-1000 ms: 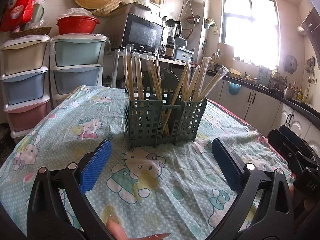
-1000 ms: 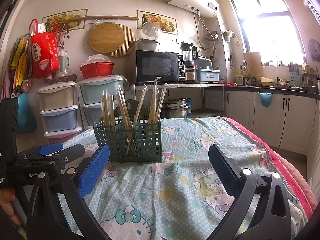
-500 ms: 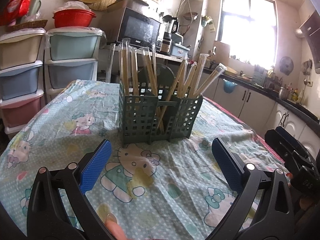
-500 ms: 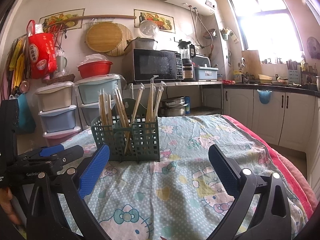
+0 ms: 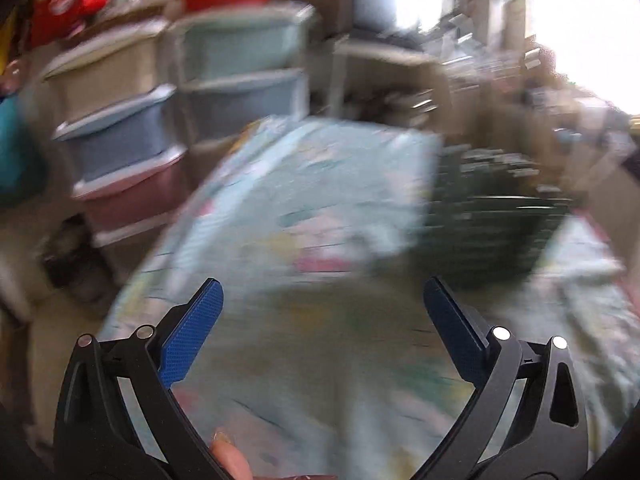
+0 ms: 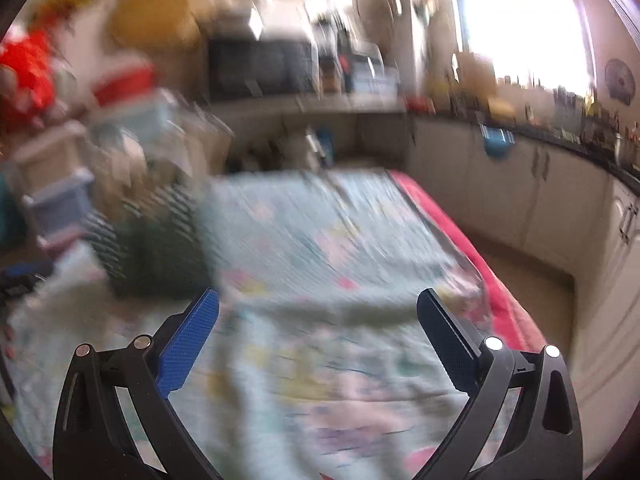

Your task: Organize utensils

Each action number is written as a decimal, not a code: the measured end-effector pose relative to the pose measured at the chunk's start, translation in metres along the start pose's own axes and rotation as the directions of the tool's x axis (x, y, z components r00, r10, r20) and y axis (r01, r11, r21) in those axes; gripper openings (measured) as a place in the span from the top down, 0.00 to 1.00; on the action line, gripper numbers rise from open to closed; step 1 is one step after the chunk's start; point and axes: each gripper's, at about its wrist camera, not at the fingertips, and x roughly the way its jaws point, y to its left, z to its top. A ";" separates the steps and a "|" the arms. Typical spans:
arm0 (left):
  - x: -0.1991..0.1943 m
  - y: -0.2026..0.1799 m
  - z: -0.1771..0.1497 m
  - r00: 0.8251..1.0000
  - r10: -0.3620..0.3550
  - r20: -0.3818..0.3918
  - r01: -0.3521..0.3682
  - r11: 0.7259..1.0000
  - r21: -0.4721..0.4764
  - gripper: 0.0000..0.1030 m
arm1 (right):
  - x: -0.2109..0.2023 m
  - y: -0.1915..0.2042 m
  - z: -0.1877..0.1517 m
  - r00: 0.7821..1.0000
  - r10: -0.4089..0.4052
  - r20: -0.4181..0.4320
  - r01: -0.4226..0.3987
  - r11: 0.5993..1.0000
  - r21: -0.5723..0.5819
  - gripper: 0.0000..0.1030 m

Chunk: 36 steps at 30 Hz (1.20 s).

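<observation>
Green caddy (image 5: 492,224) now off-centre, both views blurred.

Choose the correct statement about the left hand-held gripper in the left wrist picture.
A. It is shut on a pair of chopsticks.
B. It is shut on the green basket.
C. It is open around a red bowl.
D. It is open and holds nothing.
D: the left hand-held gripper has its blue pads wide apart, with only the blurred patterned tablecloth between them; the green utensil basket stands off to the right, untouched.
</observation>
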 end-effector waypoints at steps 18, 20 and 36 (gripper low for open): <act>0.089 0.055 -0.008 0.949 0.147 -0.278 -0.183 0.977 -0.109 0.09 | 0.133 -0.070 -0.016 0.919 -0.130 -0.371 0.183 0.977 0.112 0.05; 0.086 0.053 -0.007 0.949 0.149 -0.278 -0.185 0.977 -0.107 0.09 | 0.132 -0.070 -0.016 0.920 -0.128 -0.371 0.182 0.977 0.114 0.05; 0.089 0.056 -0.008 0.949 0.147 -0.278 -0.183 0.977 -0.109 0.09 | 0.133 -0.071 -0.015 0.920 -0.128 -0.372 0.182 0.977 0.115 0.05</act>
